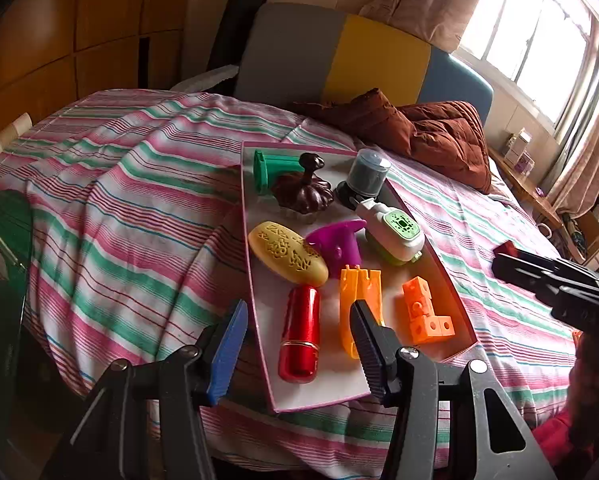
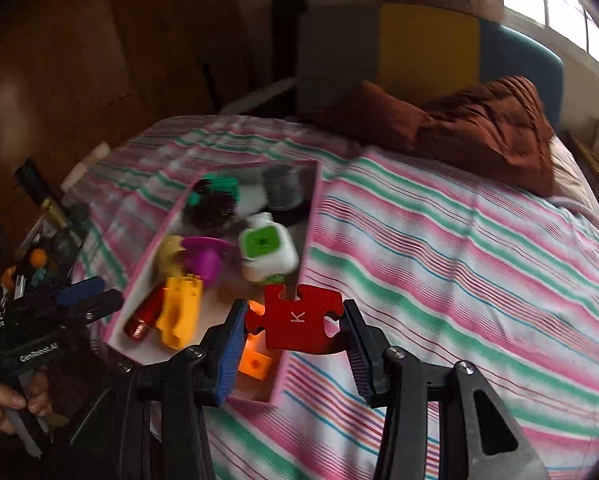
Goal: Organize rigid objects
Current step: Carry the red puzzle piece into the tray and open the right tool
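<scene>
Right gripper (image 2: pixel 295 320): fingers clenched on a red puzzle piece (image 2: pixel 297 316) marked "K", held by its side edges, low centre of the right wrist view. It hangs over the near right corner of the pink tray (image 2: pixel 313 216), above the orange cube block (image 2: pixel 255 362). View blurred; the hand looks to be in motion.

Left gripper (image 1: pixel 299 340): fingers released, nothing between them, hovering over the tray's near end at lower centre of the left wrist view.

The tray lies on the striped bed (image 1: pixel 119 220). In it: green stand (image 1: pixel 271 168), dark brown lidded piece (image 1: pixel 303 188), grey cylinder (image 1: pixel 367 176), white-and-green device (image 1: pixel 395 232), purple piece (image 1: pixel 337 244), yellow oval (image 1: pixel 287 258), red tube (image 1: pixel 299 336), orange bracket (image 1: pixel 357 292).

Step in hand, as I judge it: carrying the last loose piece to the tray.

Next move calls for lowering the piece onto bare tray floor; the clearest patch appears between the bracket and the cube block. Release only once it rests flat, clear of the rim.
</scene>
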Demonstrator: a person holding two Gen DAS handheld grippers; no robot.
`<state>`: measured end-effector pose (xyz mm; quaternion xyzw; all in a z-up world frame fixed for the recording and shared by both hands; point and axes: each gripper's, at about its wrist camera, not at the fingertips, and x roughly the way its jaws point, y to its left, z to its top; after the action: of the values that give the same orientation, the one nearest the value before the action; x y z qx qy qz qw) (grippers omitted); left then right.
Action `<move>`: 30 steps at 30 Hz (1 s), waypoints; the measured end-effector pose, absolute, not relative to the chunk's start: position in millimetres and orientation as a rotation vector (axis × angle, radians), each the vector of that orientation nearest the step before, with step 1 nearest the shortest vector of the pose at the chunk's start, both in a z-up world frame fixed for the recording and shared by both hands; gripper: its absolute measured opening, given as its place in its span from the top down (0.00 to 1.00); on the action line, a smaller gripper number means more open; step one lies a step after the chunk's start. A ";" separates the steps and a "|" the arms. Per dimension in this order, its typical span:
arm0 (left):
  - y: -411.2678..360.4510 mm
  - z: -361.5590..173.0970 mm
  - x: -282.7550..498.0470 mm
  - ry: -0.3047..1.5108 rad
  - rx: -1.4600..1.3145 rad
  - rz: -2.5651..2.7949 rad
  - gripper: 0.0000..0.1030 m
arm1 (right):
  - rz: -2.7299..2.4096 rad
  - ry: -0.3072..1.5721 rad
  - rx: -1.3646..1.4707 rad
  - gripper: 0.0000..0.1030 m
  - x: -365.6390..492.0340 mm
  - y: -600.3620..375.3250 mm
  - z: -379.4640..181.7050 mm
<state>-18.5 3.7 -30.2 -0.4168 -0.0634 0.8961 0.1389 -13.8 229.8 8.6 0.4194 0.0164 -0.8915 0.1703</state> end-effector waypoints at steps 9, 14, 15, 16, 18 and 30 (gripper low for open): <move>-15.1 -31.3 -18.9 -0.207 -1.212 2.625 0.47 | -2.405 0.191 1.304 0.54 -50.0 156.3 -35.0; -17.9 -35.4 -21.2 -0.200 -1.221 2.637 0.46 | -2.417 0.146 1.378 0.54 -64.7 159.3 -52.4; -17.6 -36.0 -21.8 -0.198 -1.227 2.639 0.46 | -2.416 0.133 1.383 0.54 -66.1 160.3 -53.9; -17.7 -36.4 -22.6 -0.202 -1.232 2.639 0.46 | -2.415 0.122 1.396 0.53 -67.2 162.0 -55.4; -17.7 -36.2 -23.5 -0.202 -1.237 2.644 0.45 | -2.415 0.117 1.407 0.53 -67.5 163.1 -57.3; -20.7 -25.7 -20.2 -0.168 -1.221 2.714 0.33 | -2.527 0.122 1.271 0.52 -42.8 158.9 -37.1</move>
<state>-20.2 -20.7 -25.7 -0.4085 -0.0561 0.9075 0.0804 -42.8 158.9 -37.1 0.4436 0.0425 -0.8818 0.1543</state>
